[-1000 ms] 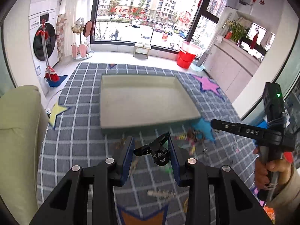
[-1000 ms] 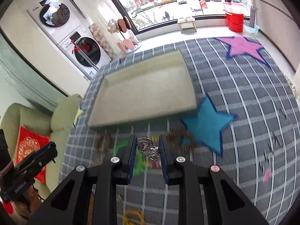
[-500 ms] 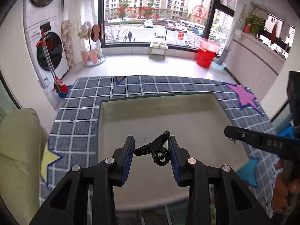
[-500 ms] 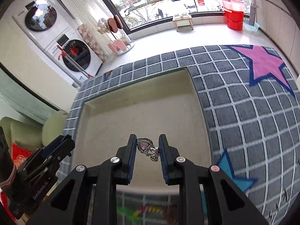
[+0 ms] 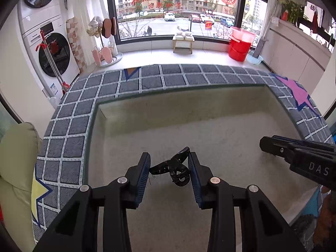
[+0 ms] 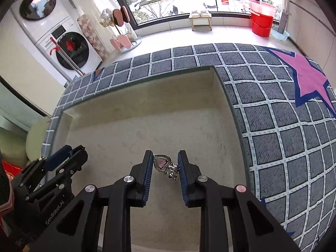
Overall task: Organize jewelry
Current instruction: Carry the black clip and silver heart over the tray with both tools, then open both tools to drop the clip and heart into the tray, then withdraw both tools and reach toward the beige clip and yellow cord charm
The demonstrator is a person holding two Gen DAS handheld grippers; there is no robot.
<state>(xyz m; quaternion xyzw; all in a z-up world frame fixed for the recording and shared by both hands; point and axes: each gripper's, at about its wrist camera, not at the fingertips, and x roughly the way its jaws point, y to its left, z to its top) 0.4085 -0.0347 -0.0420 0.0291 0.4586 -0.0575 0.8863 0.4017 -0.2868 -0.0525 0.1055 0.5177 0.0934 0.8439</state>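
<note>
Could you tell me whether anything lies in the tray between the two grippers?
No: in the left wrist view, only bare tray floor separates the left gripper, shut on a black hair clip, from the right gripper.

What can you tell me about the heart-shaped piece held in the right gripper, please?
The heart pendant is silver-toned metal with a pink heart stone inside a studded rim, and a short tangle of chain or links hangs at its lower right. It is pinched between the blue-padded fingers of the right gripper, held above the floor of the beige tray. Only the pads appear to touch it.
</note>
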